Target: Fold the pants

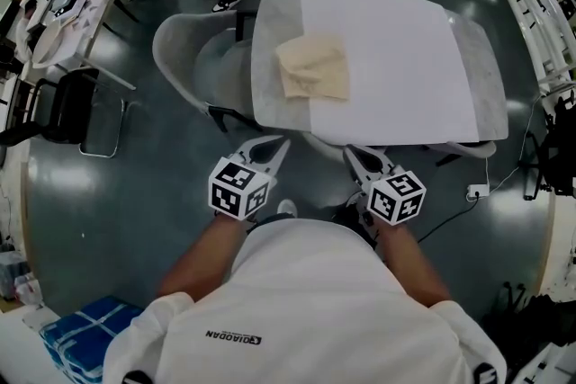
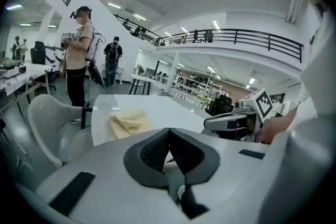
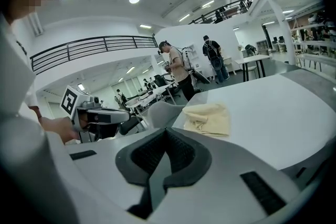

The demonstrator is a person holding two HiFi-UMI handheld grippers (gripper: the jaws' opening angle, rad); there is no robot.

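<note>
Toward ten o'clock on the table (image 1: 405,67) the cream pants (image 1: 312,67) lie as a compact folded bundle, so folding looks done, while left gripper (image 1: 273,147) and right gripper (image 1: 356,157) hang off the six o'clock edge, jaws pressed together, empty.

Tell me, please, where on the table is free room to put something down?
The table is bare from the folded pants to its right edge, and along the near edge too. Only the left part is occupied, by the pants; a grey chair stands close against that side.
</note>
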